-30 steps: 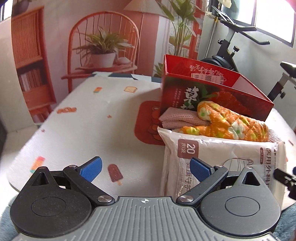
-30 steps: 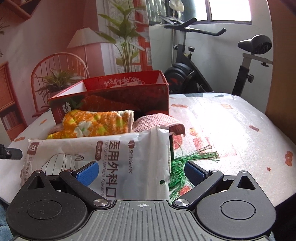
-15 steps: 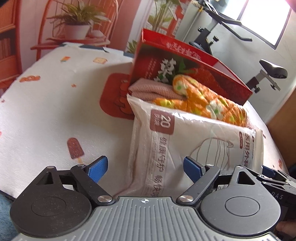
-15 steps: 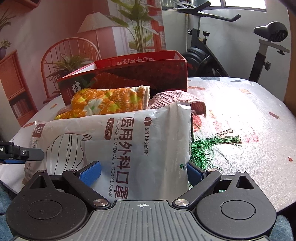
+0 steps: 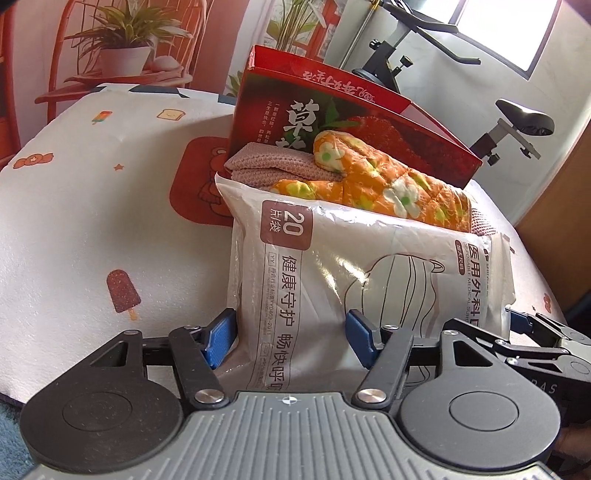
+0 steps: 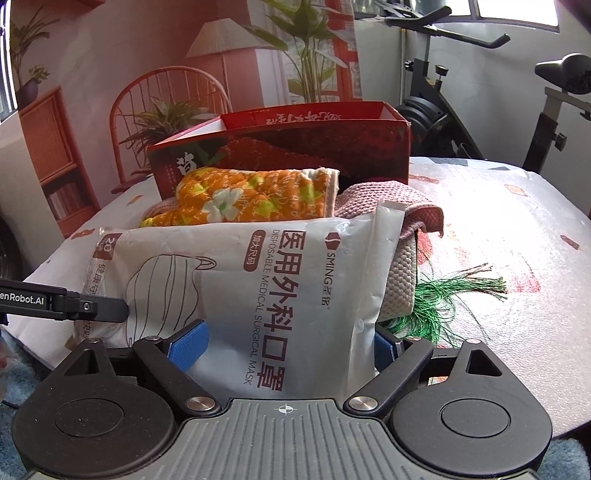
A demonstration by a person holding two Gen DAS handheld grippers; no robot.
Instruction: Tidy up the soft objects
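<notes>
Far wall: a terracotta mural depicting a rattan chair, potted plant, lamp and bookshelf. Far right: exercise bike against a pale wall. Bright window at upper right. Blue carpet on floor.

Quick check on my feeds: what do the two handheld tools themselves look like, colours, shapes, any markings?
Both match: a ribbed grey body with a crosshair mark, two round black discs, black linkage arms on silver pivots, blue textured pads. Left tool; right tool. Seen from the right wrist camera, the left tool's side carries white lettering ending "enRobot.AI". No cables or sleeves show.
</notes>
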